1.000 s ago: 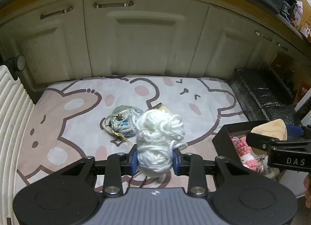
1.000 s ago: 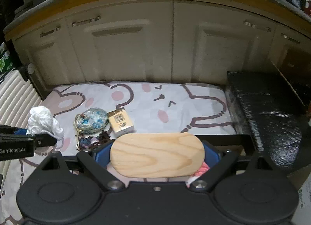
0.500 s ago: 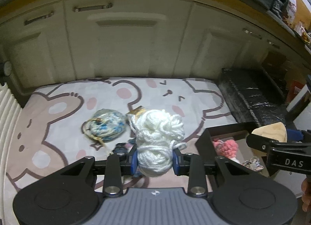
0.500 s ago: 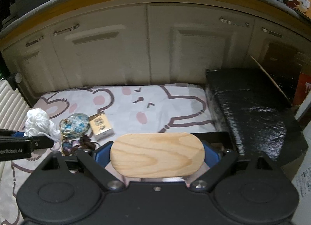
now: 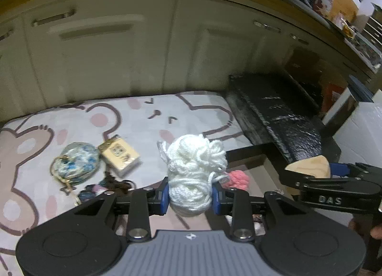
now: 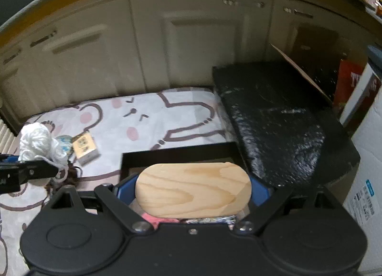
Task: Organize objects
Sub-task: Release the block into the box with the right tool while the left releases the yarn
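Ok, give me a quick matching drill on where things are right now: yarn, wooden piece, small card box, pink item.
Things:
1. white yarn
2. wooden piece
3. card box
4. pink item

Places:
A. lying on the mat
B. inside the black tray
C. clamped in the left gripper
D. clamped in the right gripper

Pairs: 1-C, 2-D, 3-A, 4-B

The left claw [image 5: 190,193] pointed steeply downward, its blue pads [image 5: 164,195] pressed against both sides of a white bundle of yarn [image 5: 194,175]. The right claw [image 6: 193,190] tilted down likewise, spread wide and clamped end to end on a pale oval wooden block [image 6: 193,189]. Both claws stood side by side, near each other.
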A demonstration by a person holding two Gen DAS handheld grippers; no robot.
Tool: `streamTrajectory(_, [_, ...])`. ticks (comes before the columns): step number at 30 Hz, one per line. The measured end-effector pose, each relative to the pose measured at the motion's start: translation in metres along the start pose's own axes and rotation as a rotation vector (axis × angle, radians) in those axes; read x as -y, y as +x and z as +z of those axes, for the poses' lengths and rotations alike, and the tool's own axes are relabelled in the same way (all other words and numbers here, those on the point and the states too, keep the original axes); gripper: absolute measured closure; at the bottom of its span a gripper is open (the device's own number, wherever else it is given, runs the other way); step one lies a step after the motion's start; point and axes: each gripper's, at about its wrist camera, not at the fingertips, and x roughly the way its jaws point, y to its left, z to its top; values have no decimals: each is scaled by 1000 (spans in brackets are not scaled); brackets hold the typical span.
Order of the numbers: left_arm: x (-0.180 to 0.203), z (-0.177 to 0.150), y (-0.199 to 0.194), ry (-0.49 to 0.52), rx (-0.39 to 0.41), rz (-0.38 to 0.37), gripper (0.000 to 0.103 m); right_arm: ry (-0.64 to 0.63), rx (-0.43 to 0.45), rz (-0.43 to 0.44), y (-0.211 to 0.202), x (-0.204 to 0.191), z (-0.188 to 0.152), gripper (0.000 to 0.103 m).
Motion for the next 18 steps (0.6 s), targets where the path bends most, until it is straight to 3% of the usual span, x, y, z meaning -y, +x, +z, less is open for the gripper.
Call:
streamTrajectory(11, [31,-4,26,12,-74,-118,68,-24,-37,-15,39,12,-2,9])
streamTrajectory(18, [37,-9,41,21,-130,-120,68,-20,-49,1,61,11,-3,8])
